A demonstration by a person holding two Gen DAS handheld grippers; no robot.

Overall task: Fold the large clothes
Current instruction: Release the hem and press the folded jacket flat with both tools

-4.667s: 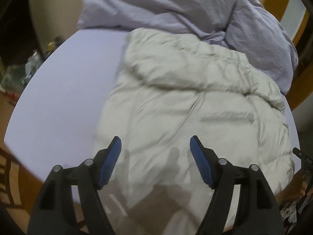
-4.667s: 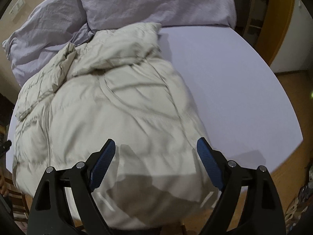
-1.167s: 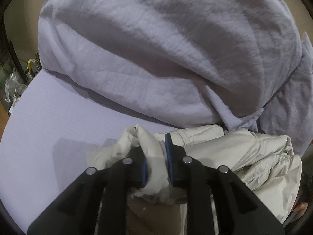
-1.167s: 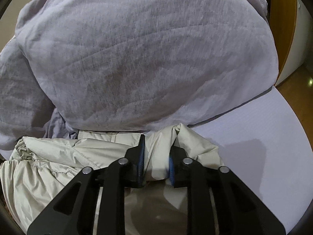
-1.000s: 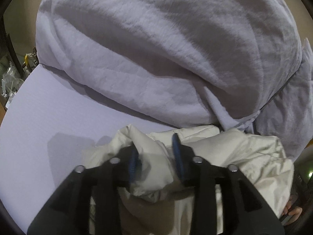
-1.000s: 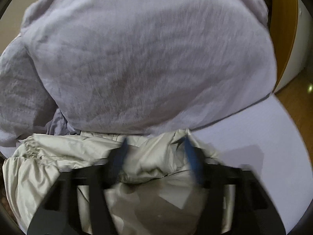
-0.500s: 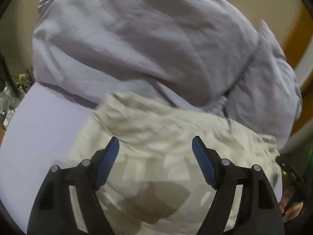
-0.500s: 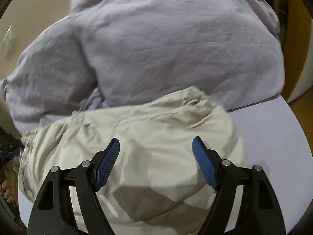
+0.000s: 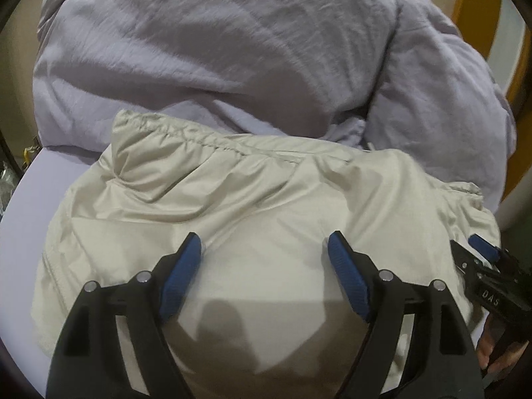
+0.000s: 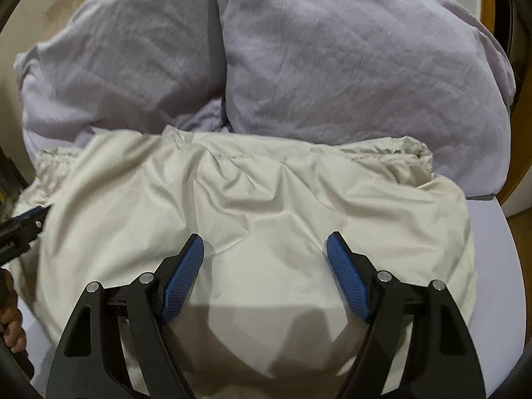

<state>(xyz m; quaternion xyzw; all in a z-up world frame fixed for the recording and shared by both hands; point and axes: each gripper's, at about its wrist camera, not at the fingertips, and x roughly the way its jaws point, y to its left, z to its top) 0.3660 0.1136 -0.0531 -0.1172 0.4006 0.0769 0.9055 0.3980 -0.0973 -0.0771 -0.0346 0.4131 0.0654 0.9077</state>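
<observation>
A cream puffer jacket (image 9: 252,206) lies folded in a thick pile on the lavender bed sheet (image 9: 20,219); it also fills the right wrist view (image 10: 266,199). My left gripper (image 9: 264,249) is open and empty, hovering just over the jacket's near half. My right gripper (image 10: 265,249) is open and empty over the same pile. The right gripper shows at the right edge of the left wrist view (image 9: 482,259); the left one shows at the left edge of the right wrist view (image 10: 23,226).
A bulky lavender duvet (image 9: 216,50) is heaped right behind the jacket (image 10: 299,56). Bare sheet (image 10: 492,232) lies to the right. A wooden door frame (image 9: 478,3) stands at the far right, and clutter (image 9: 6,173) sits beyond the bed's left edge.
Both grippers were shut on the jacket's far edge a second ago. They opened, let it go and pulled back toward me; the folded edge now rests against the duvet.
</observation>
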